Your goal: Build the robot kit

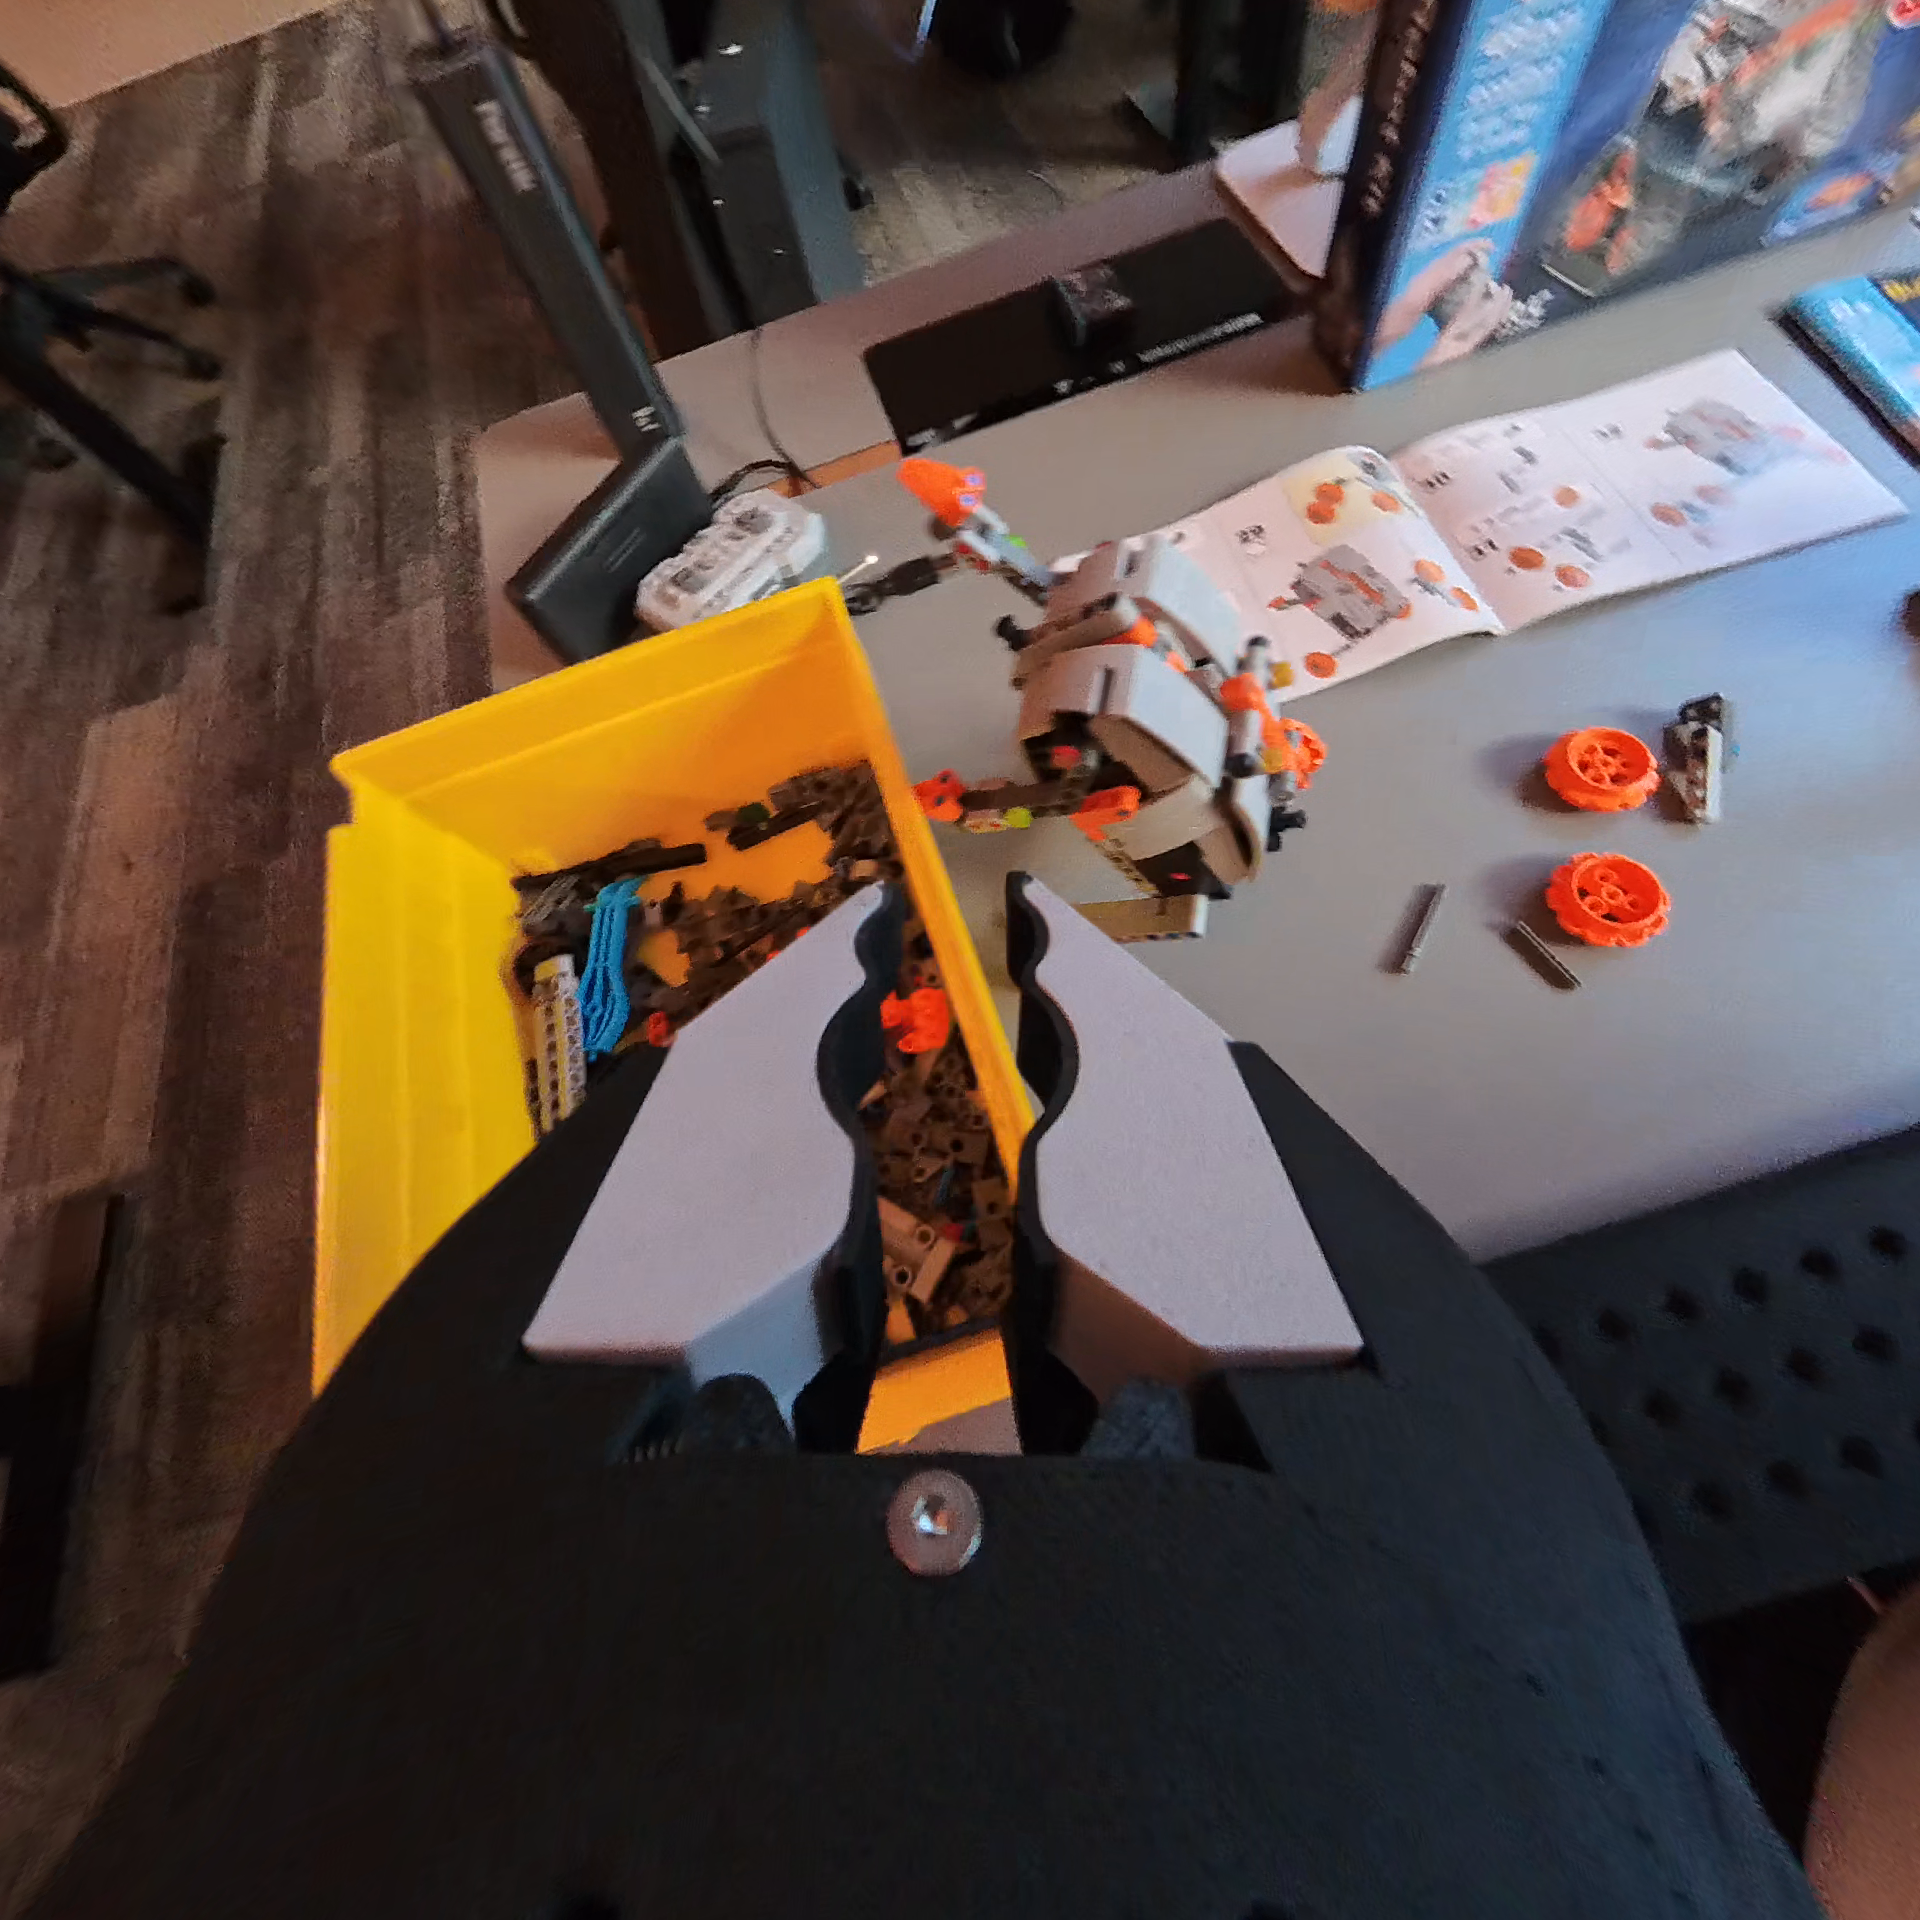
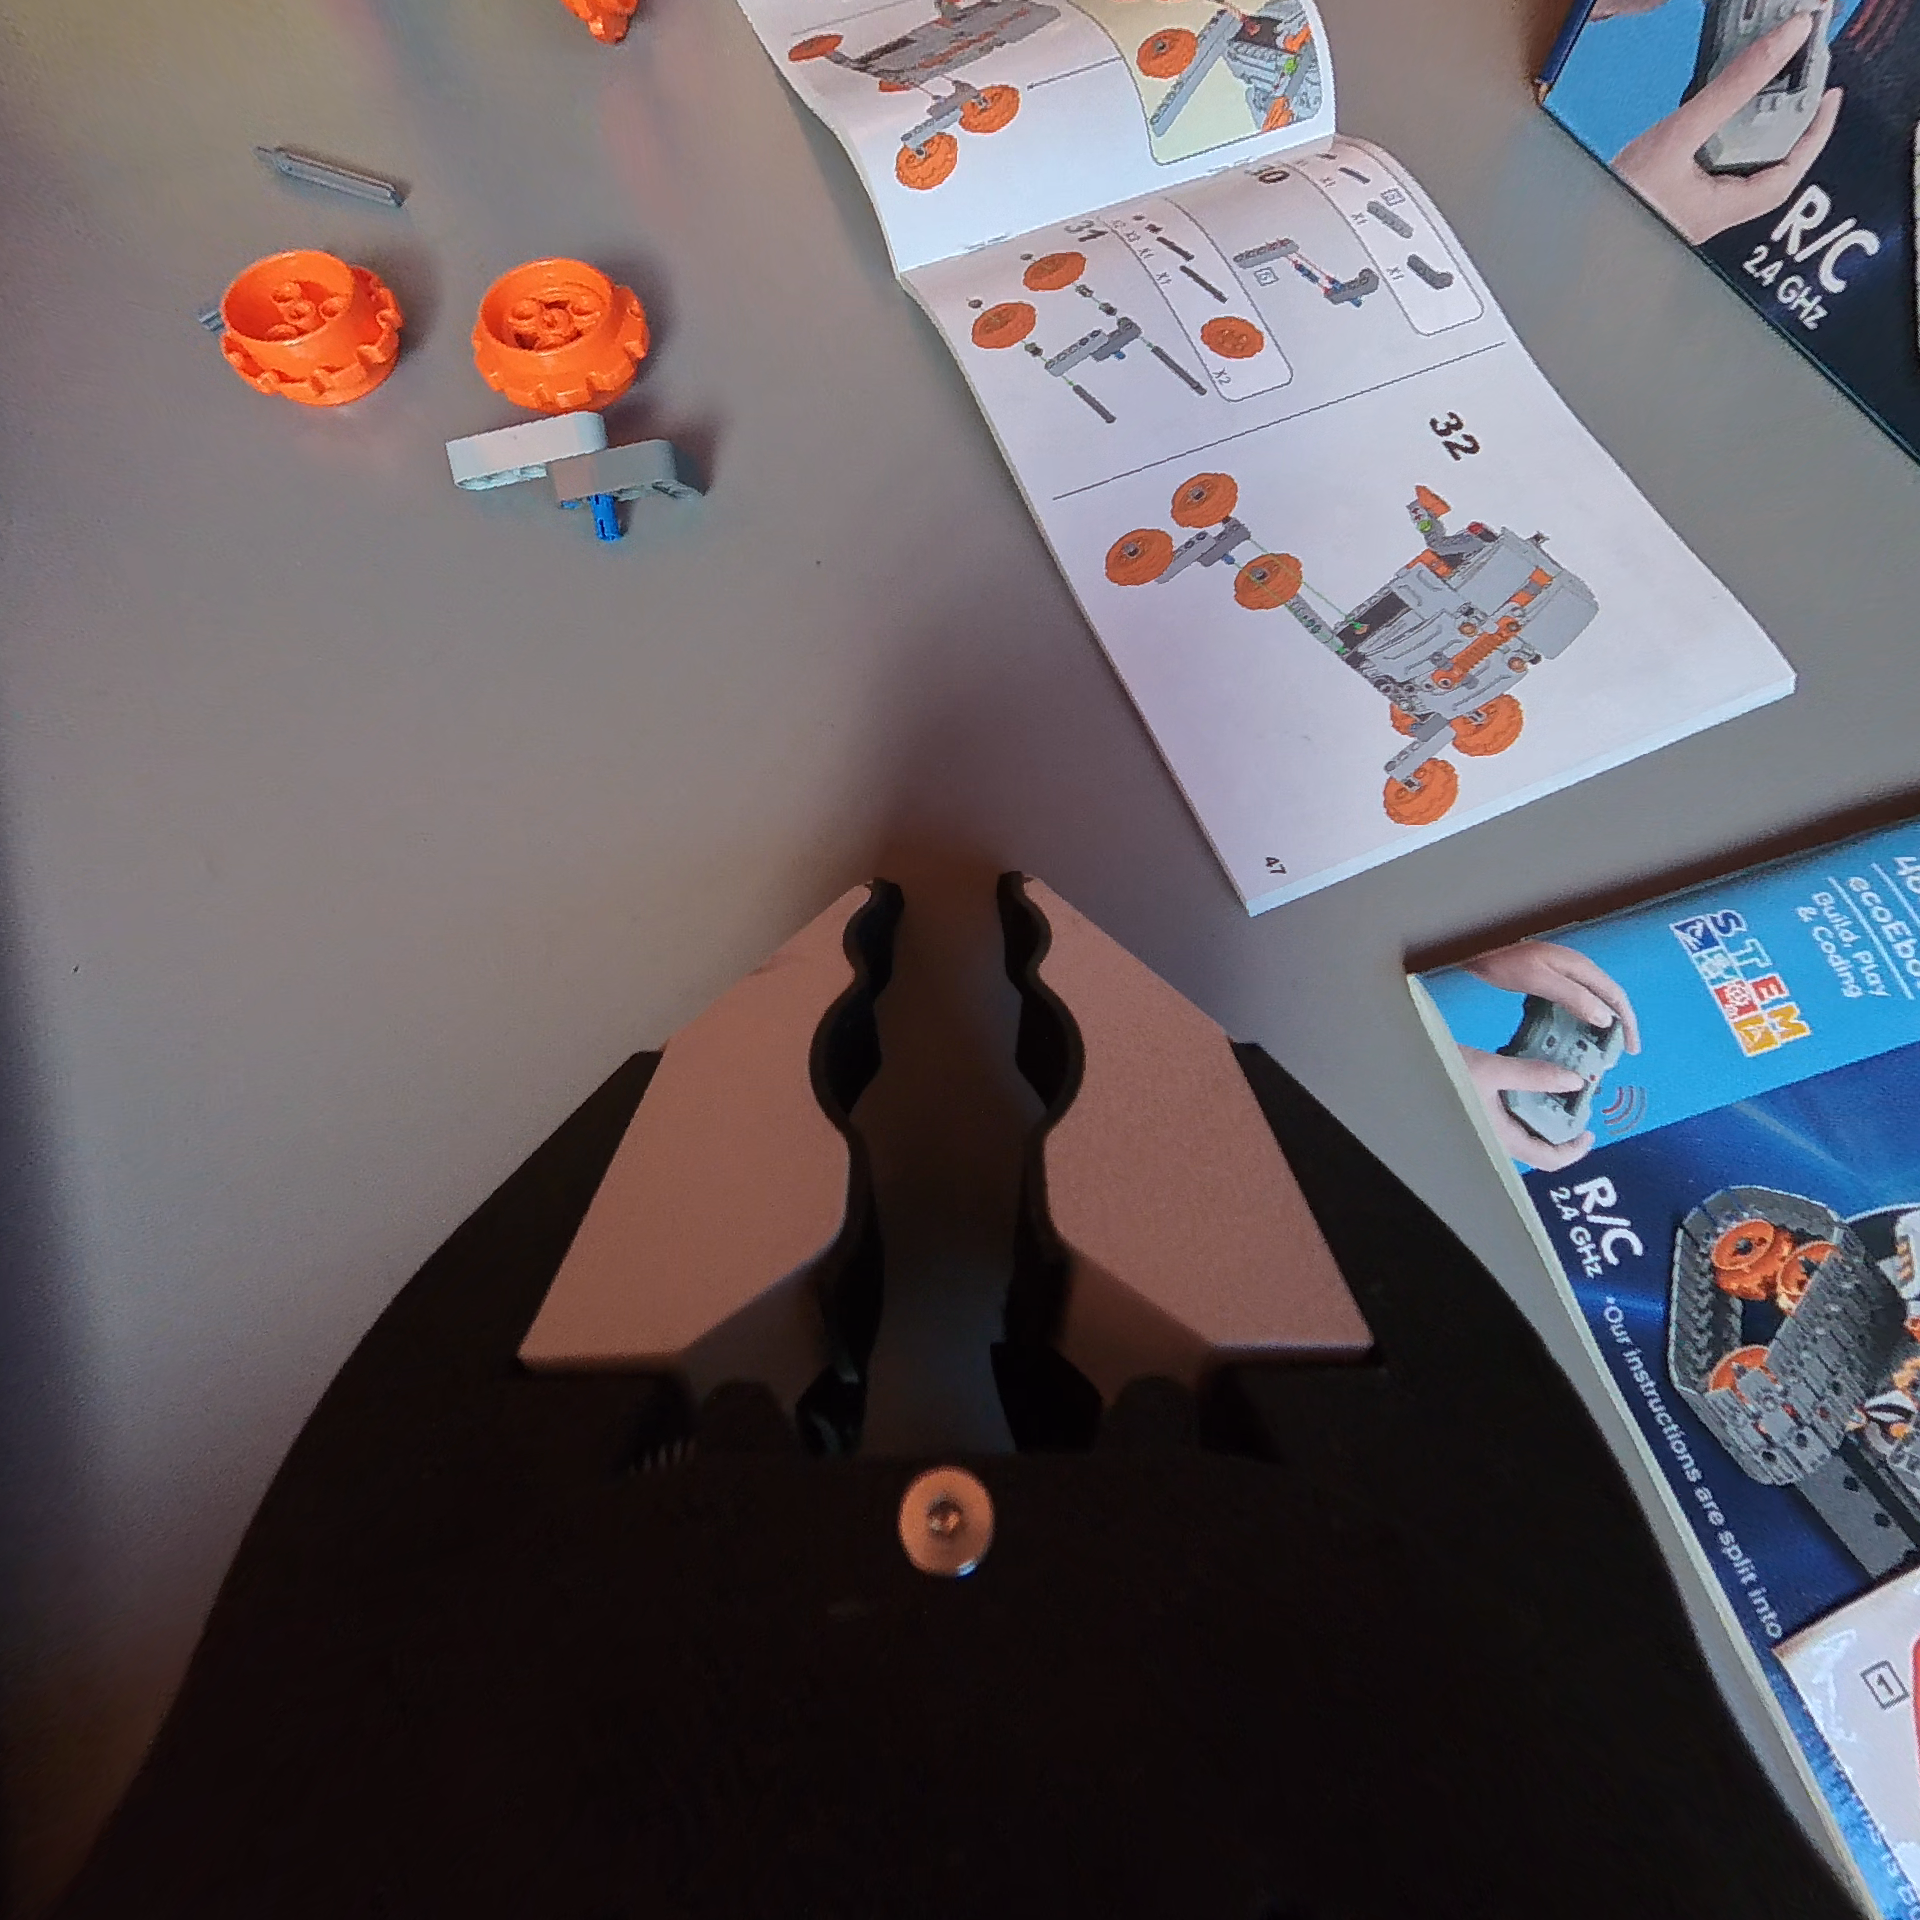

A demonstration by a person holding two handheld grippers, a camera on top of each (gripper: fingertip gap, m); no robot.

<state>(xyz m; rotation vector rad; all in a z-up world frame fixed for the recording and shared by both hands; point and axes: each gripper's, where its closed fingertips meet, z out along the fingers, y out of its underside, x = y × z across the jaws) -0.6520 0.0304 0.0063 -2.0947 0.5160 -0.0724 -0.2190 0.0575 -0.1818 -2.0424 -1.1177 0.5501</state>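
My left gripper (image 1: pixel 951 894) is open and empty, held above the right wall of a yellow bin (image 1: pixel 582 727) filled with dark, orange and blue building pieces. A grey and orange brick model (image 1: pixel 1132 717) lies on the grey table just beyond it. My right gripper (image 2: pixel 948 894) is open and empty, low over bare grey table (image 2: pixel 520 779). Ahead to its left lie two orange wheels (image 2: pixel 307 327) (image 2: pixel 561 332), a grey beam assembly with a blue pin (image 2: pixel 577 462) and a thin grey axle (image 2: pixel 332 175).
An open instruction booklet (image 2: pixel 1299 468) lies right of my right gripper, with a blue booklet (image 2: pixel 1714 1195) at the right edge. In the left view, two orange wheels (image 1: pixel 1600 767), grey axles (image 1: pixel 1418 928), a blue box (image 1: pixel 1558 156) and a black perforated surface (image 1: pixel 1714 1351) show. The floor is to the left. Tip to tip, the grippers are about 50 cm apart.
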